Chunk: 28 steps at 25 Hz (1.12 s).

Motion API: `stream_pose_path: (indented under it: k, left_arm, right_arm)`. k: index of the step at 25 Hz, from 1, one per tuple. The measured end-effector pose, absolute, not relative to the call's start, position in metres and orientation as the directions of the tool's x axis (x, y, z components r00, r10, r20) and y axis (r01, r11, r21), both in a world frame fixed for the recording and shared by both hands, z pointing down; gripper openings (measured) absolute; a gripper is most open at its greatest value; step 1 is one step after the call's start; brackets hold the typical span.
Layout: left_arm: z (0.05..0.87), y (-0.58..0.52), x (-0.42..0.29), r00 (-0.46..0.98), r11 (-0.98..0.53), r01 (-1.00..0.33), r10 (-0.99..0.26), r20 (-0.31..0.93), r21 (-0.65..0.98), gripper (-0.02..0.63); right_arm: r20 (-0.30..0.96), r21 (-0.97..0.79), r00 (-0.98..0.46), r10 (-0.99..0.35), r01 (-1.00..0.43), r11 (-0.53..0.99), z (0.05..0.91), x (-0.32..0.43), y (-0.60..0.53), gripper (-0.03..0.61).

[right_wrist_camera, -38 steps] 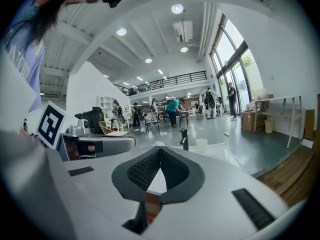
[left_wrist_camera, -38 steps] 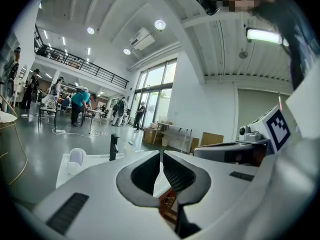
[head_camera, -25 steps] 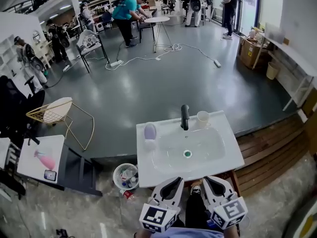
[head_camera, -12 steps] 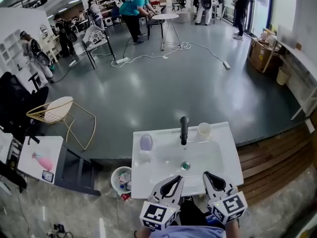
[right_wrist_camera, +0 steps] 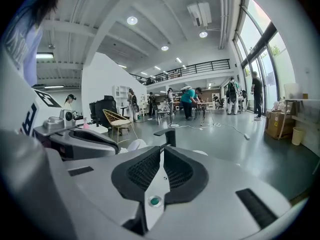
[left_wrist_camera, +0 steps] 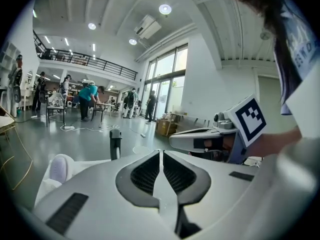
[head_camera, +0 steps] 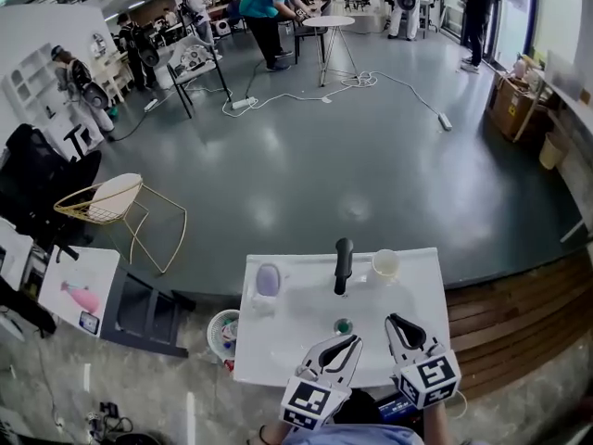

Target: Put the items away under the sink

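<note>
Now both grippers hang over the front of the sink's basin. 1 second ago they sat short of its near rim, so the person has closed in on it. The left gripper and right gripper each have their jaws pressed together at the tips, with nothing between them. The 2 loose items, a purple bottle and a white cup, stand untouched on either side of the black faucet. By my reckoning the putting-away hasn't begun, and a gripper must open first.
</note>
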<state>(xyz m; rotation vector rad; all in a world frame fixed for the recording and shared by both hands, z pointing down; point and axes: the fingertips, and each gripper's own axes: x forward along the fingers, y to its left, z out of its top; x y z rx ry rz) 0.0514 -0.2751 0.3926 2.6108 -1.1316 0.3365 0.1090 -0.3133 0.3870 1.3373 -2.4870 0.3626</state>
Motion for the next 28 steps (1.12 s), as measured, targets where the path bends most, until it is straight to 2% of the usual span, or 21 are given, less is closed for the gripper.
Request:
stream_pose_path:
  k: [4, 5, 7, 14, 18, 24, 28]
  left_arm:
    - [0.403, -0.294, 0.061, 0.667, -0.650, -0.739, -0.668, 0.331, 0.177, 0.020]
    - [0.404, -0.299, 0.063, 0.668, -0.649, -0.739, -0.668, 0.328, 0.181, 0.020]
    - [0.408, -0.308, 0.067, 0.675, -0.653, -0.733, -0.668, 0.314, 0.189, 0.020]
    - [0.431, -0.336, 0.082, 0.687, -0.663, -0.722, -0.651, 0.323, 0.200, 0.020]
    - [0.442, -0.344, 0.080, 0.672, -0.643, -0.736, -0.656, 0.345, 0.211, 0.020]
    - [0.452, -0.353, 0.074, 0.648, -0.618, -0.756, -0.661, 0.379, 0.214, 0.020]
    - [0.453, -0.358, 0.071, 0.635, -0.600, -0.768, -0.667, 0.390, 0.224, 0.019]
  right_arm:
    - [0.399, -0.097, -0.522, -0.754, -0.842, 0.531, 0.408, 0.125, -0.342, 0.020]
    - [0.406, -0.101, -0.526, -0.747, -0.838, 0.536, 0.414, 0.127, -0.349, 0.046]
    - [0.425, -0.097, -0.534, -0.731, -0.830, 0.550, 0.427, 0.130, -0.363, 0.160]
    - [0.469, -0.076, -0.489, -0.735, -0.852, 0.518, 0.483, 0.146, -0.422, 0.320]
    - [0.479, -0.138, -0.448, -0.755, -0.888, 0.439, 0.517, 0.154, -0.454, 0.357]
    - [0.526, -0.059, -0.414, -0.743, -0.890, 0.453, 0.547, 0.143, -0.478, 0.415]
    - [0.537, -0.050, -0.409, -0.738, -0.889, 0.456, 0.554, 0.138, -0.492, 0.427]
